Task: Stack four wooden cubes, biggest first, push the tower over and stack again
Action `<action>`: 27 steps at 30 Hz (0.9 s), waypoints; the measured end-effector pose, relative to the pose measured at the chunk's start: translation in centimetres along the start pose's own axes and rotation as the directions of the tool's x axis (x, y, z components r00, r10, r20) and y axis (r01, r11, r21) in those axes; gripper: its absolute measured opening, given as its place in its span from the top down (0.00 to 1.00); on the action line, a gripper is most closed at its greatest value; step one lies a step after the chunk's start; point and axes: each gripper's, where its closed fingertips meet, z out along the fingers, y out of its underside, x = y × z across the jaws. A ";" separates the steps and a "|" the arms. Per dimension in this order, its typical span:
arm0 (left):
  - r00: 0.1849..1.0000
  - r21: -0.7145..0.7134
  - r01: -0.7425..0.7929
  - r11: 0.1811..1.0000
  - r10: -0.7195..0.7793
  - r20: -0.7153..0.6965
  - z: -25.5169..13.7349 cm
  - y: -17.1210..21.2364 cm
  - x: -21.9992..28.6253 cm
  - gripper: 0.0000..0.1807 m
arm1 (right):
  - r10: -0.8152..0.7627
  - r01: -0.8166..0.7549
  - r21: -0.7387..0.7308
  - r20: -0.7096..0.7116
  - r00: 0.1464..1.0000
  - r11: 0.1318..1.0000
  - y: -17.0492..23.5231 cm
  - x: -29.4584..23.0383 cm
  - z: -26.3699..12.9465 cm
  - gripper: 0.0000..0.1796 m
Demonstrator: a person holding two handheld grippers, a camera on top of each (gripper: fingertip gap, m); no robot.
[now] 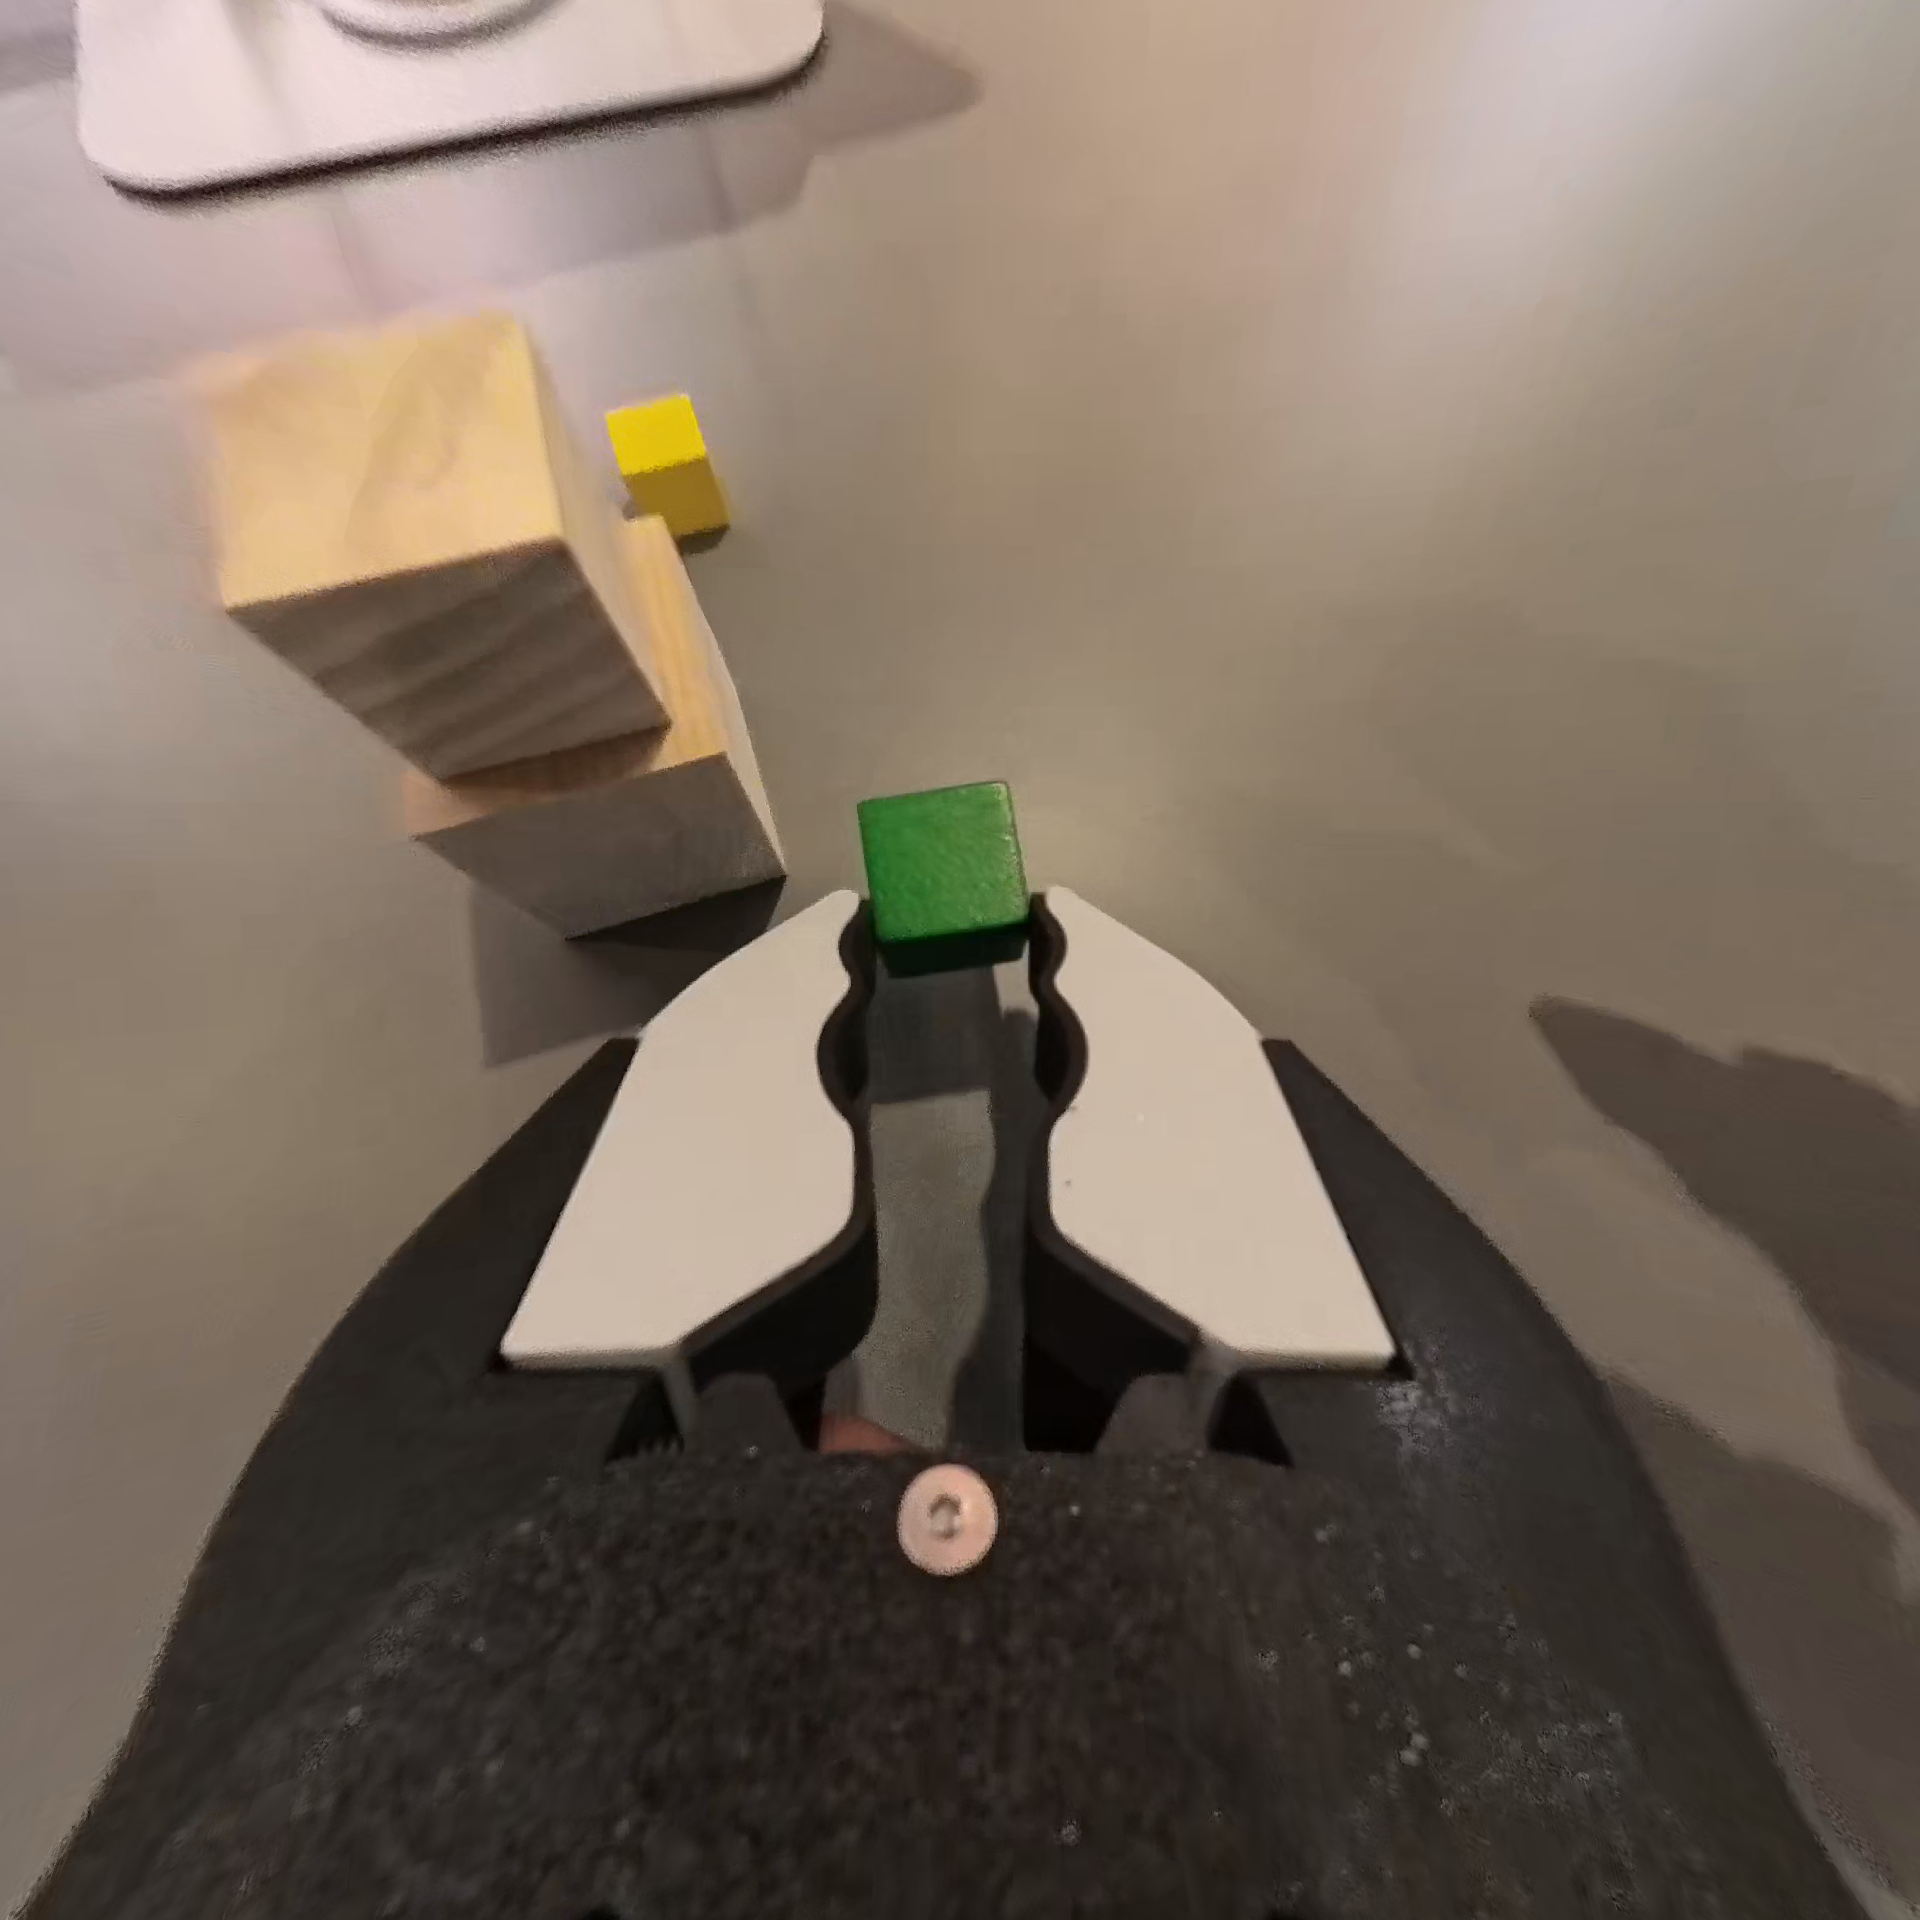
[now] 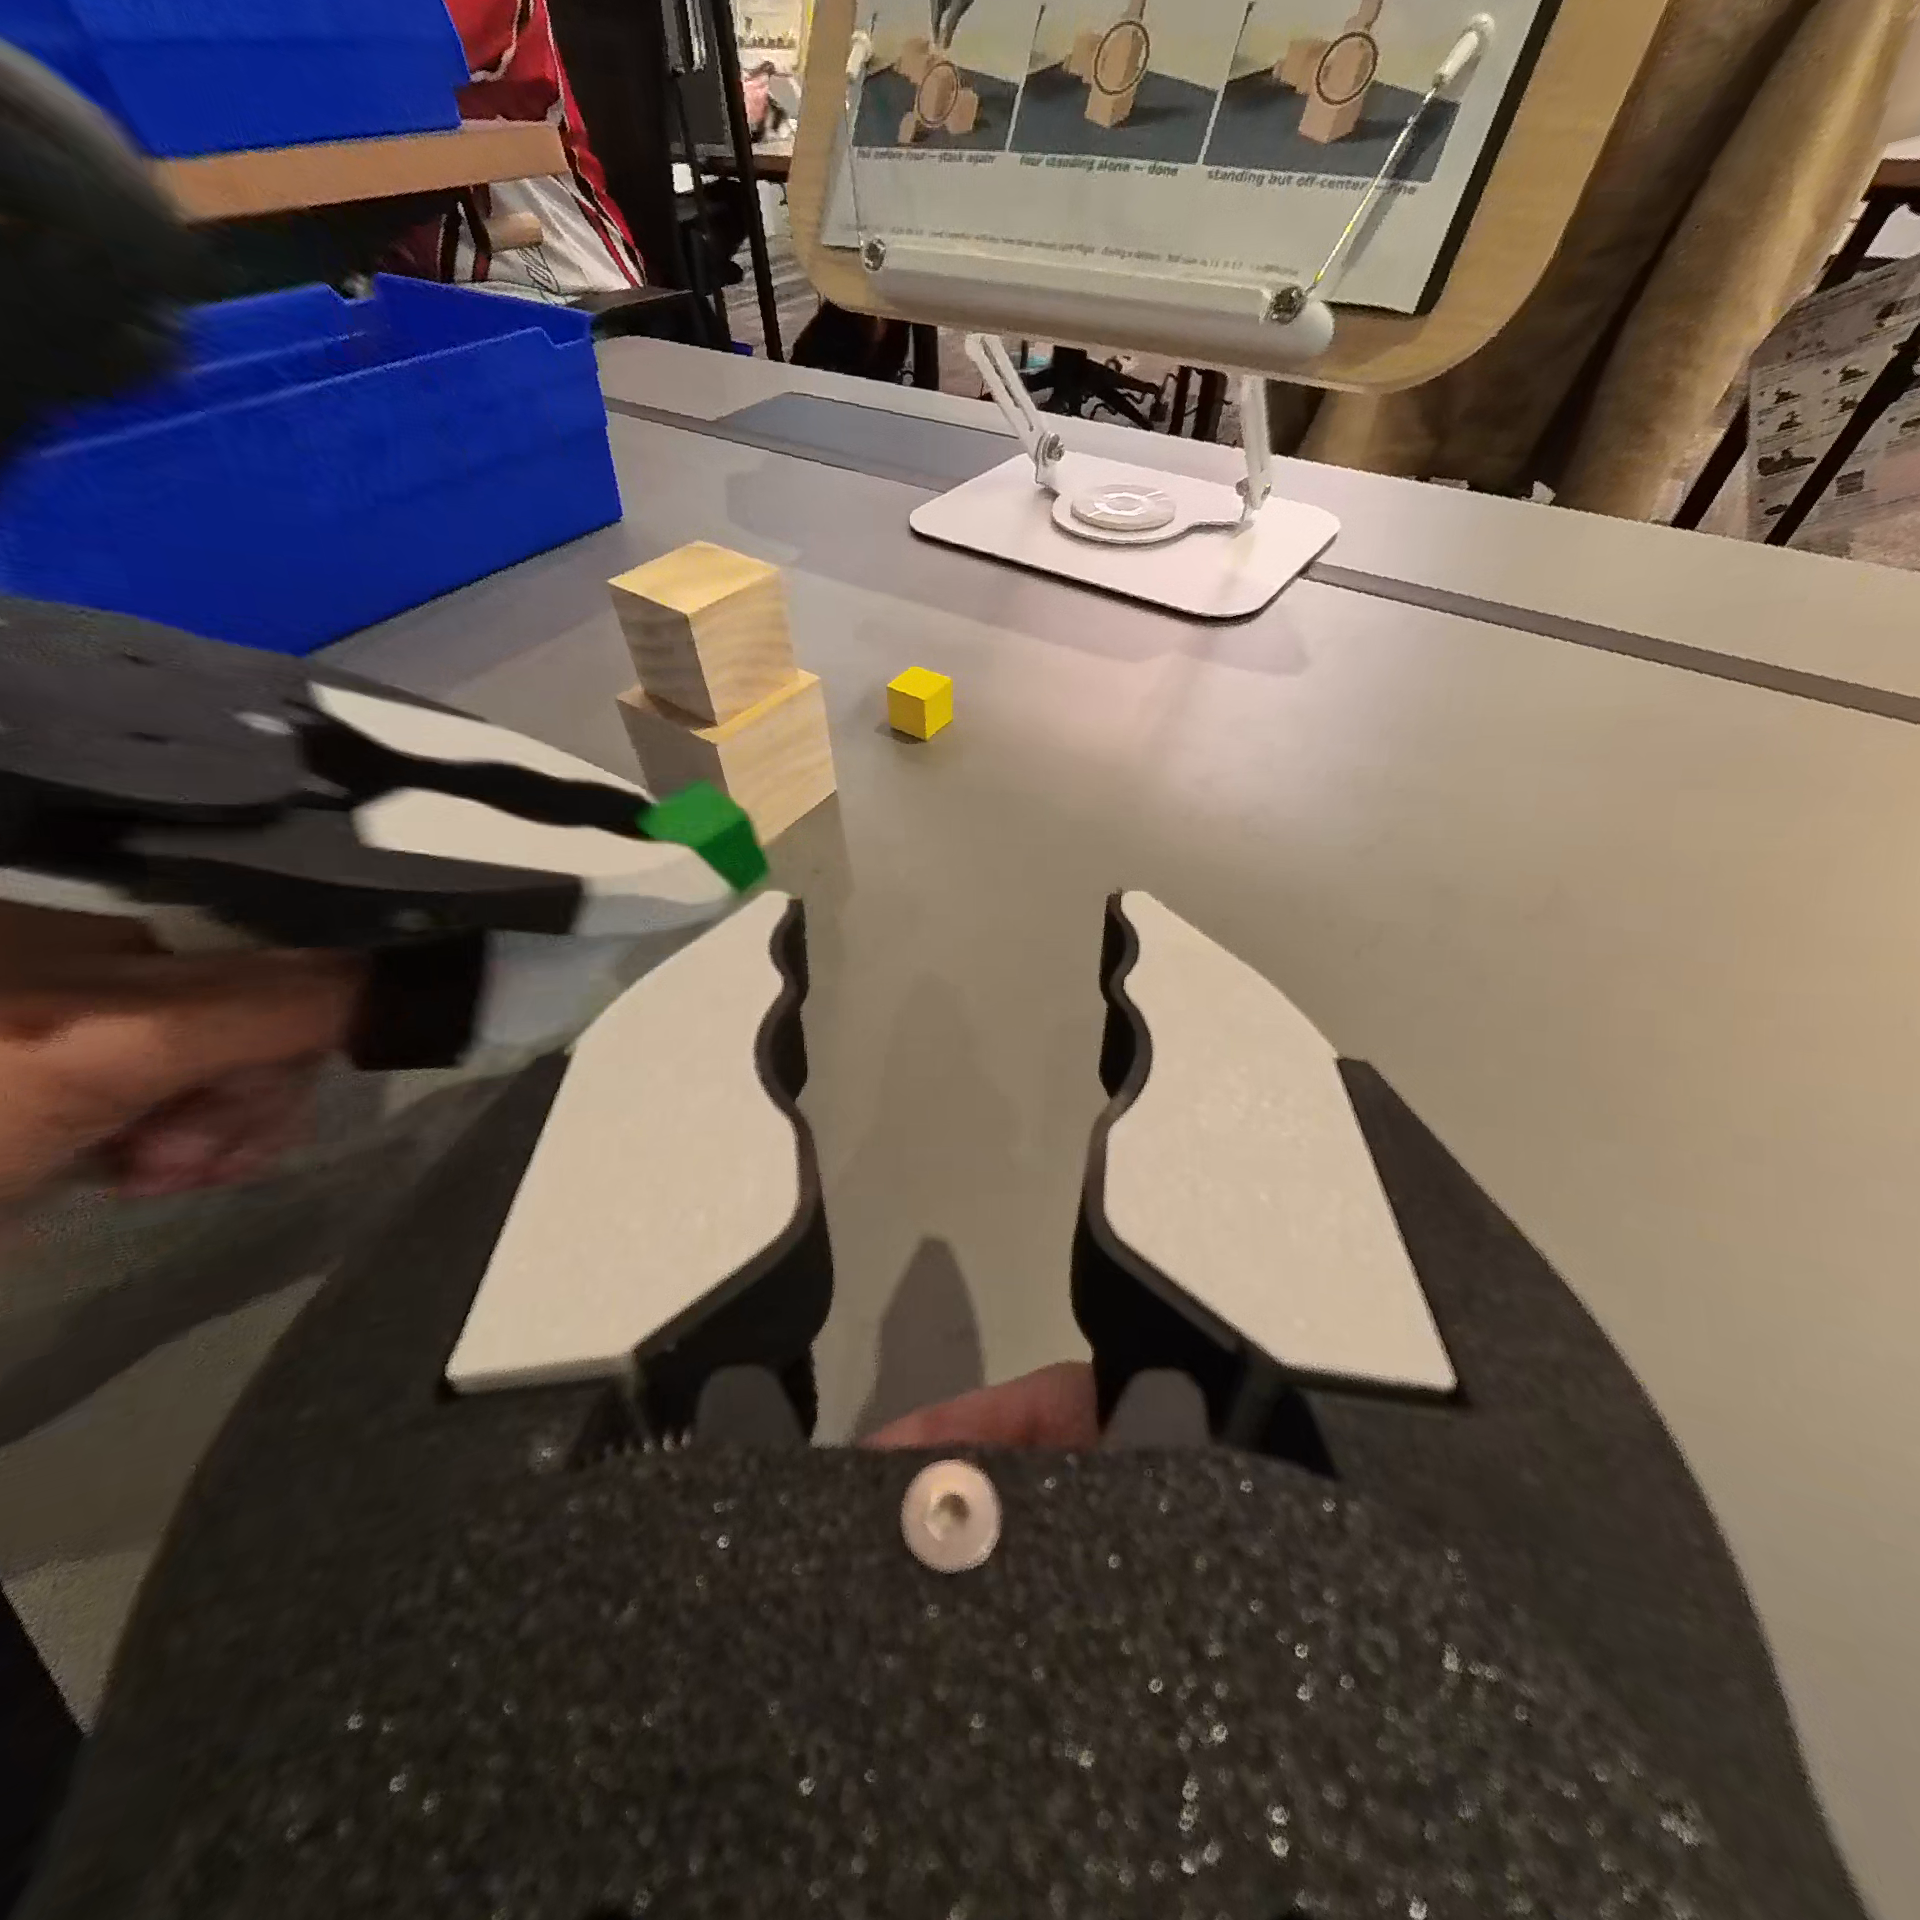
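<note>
Dead centre of the left wrist view, our left gripper (image 1: pixel 948 914) is pinching the green cube (image 1: pixel 940 862) right at its fingertips, held up off the grey table (image 1: pixel 1351 520). Up and to the left of it in that frame we've got two plain wooden cubes already stacked: the big cube (image 1: pixel 665 821) on the bottom and the second cube (image 1: pixel 416 561) sitting on top, shifted off-centre so part of the bottom one's top face sticks out. Just behind the stack, the little yellow cube (image 1: pixel 667 462) is sitting on the table, near the stack but apart from it as far as we can tell.

From the right wrist view, our right gripper (image 2: pixel 951 925) is spread wide with nothing between the fingers, low in the middle of the frame. The left gripper comes in from the left edge with the green cube near the lower block of the stack; we can't tell if they're touching. It's pretty motion-blurred too. Blue bins (image 2: pixel 312 468) fill the upper left, and a stand with a white base (image 2: pixel 1132 540) holding an instruction sheet (image 2: pixel 1143 114) takes up the top centre, at the far side of the table.
</note>
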 end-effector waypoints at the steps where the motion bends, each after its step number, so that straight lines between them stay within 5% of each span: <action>1: 0.999 0.029 -0.034 0.999 0.035 -0.019 -1.4 -0.5 0.1 0.85 | 0.005 -0.005 0.001 0.002 1.000 1.000 0.0 0.1 0.0 0.70; 6: 0.970 0.162 -0.211 0.964 0.226 -0.083 -9.4 -5.4 -2.0 0.85 | 0.009 -0.009 -0.011 0.009 1.000 1.000 0.5 0.2 0.1 0.71; 8: 0.949 0.097 -0.281 0.955 0.291 -0.123 -10.0 -6.9 -3.7 0.85 | 0.007 -0.007 -0.020 0.016 1.000 1.000 0.7 0.0 0.3 0.71; 16: 0.891 -0.084 -0.414 0.907 0.384 -0.244 -3.8 -8.4 -7.9 0.85 | -0.009 0.011 -0.055 0.039 0.999 0.998 1.7 -1.0 1.1 0.71; 27: 0.868 -0.094 -0.395 0.914 0.338 -0.364 -2.0 -7.8 -7.4 0.85 | -0.013 0.016 -0.071 0.051 0.999 0.997 2.2 -1.3 1.1 0.72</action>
